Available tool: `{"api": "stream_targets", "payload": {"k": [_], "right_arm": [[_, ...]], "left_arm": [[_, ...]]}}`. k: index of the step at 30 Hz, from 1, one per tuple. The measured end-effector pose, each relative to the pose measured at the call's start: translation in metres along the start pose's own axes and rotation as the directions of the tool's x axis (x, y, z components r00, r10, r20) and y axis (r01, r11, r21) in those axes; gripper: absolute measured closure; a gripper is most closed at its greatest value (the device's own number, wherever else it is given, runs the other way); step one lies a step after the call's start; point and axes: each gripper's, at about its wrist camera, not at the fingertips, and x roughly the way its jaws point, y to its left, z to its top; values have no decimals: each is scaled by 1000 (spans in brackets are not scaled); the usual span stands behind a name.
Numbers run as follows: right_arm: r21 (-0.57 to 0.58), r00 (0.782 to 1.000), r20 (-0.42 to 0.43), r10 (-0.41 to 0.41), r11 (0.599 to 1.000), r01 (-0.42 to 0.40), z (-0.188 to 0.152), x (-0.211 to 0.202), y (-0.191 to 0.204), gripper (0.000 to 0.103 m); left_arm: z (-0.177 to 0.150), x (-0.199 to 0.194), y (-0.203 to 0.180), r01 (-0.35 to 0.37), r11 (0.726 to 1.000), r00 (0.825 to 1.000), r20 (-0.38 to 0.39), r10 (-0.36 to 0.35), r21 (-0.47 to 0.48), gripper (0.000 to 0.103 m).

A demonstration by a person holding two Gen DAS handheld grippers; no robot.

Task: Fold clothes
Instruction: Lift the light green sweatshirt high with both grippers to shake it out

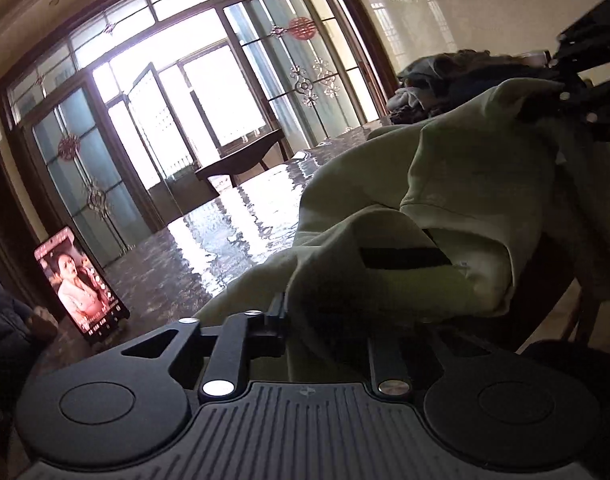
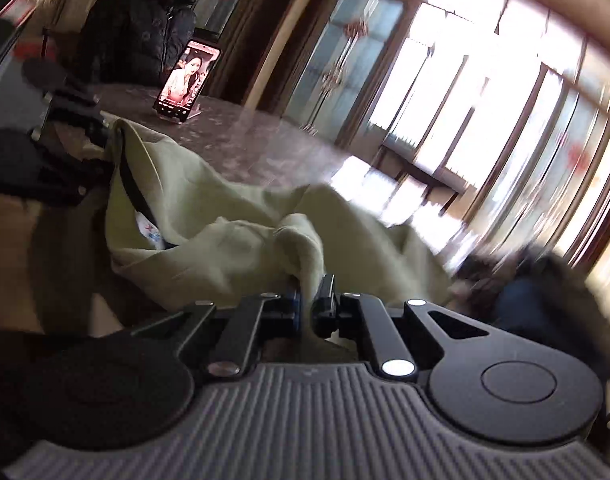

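One pale green fleece garment [image 2: 233, 240] is held bunched above the edge of the glossy dark marbled worktop [image 1: 209, 248]. It is pinched at one fold by the closed right claw [image 2: 311, 300] and at another by the closed left claw [image 1: 301, 320], both tilted slightly downward. One dark clothes heap [image 1: 445, 88] and one lit phone [image 1: 85, 284] are seen on the worktop.

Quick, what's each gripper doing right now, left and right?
Left gripper: closed on the pale green garment.
Right gripper: closed on a fold of the same garment.
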Motion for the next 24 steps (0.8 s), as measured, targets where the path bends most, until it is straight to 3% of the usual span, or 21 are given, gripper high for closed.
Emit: {"api": "stream_targets", "payload": {"k": [3,7,9,11,13,17,21,23,24], "right_arm": [[-180,983,94,-156,969,171,14,-34,17,94],[-335,931,214,-295,874,354,22,-51,28,94],[-381,905,259,-338,825,417,24,-54,32,94],[-431,863,313,-395,751,500,27,-56,37,94],[-470,812,373,-449,664,582,32,-57,38,94],[-460,715,461,-526,547,699,53,-66,21,94],[-433,629,527,-571,456,777,85,-75,-8,94],[-417,592,559,-580,421,806,104,-79,-23,94],[-408,575,572,-585,405,818,114,-81,-30,94]], "left_arm": [[4,-13,12,24,998,999,25,-23,-63,96],[17,-39,6,-74,997,990,122,72,8,96],[27,-54,6,-141,989,974,180,134,31,96],[39,-64,5,-235,970,949,232,215,62,96],[50,-72,4,-328,940,913,283,292,89,96],[79,-90,12,-477,874,834,359,419,88,96],[114,-112,23,-594,803,732,445,516,46,96],[135,-126,30,-648,761,668,492,558,18,96],[146,-134,34,-654,757,654,507,562,5,96]]}}
